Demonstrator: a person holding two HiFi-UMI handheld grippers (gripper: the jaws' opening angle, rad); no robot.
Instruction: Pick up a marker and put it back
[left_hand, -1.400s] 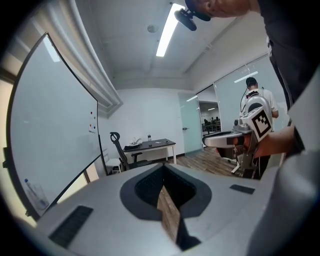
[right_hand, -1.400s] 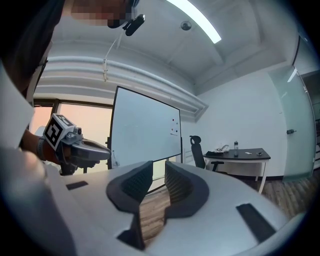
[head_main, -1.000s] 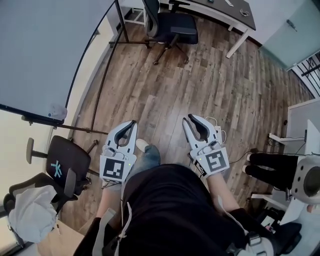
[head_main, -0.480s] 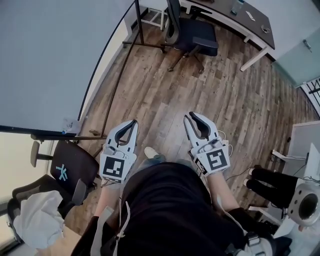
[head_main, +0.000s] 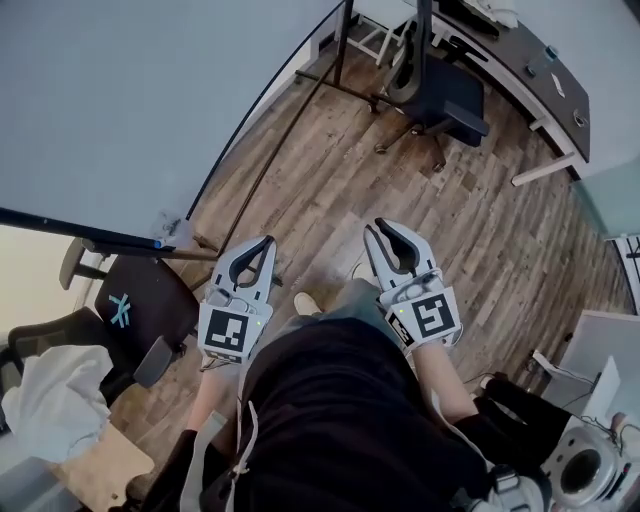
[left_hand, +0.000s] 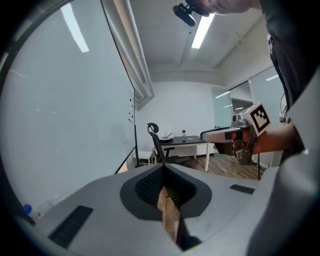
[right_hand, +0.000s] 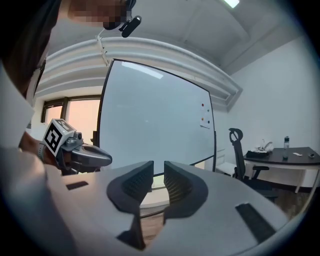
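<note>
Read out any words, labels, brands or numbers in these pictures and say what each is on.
No readable words or numbers anywhere.
Teal cross-shaped logo on the black office chair: a symbol, no letters.
Black-and-white square patterns on the left gripper and right gripper: codes, not text.
Large white whiteboard: no writing visible.

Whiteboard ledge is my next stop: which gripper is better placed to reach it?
Left. The left gripper hangs nearer the whiteboard ledge; the right gripper is farther off, though only its jaws stand apart.
</note>
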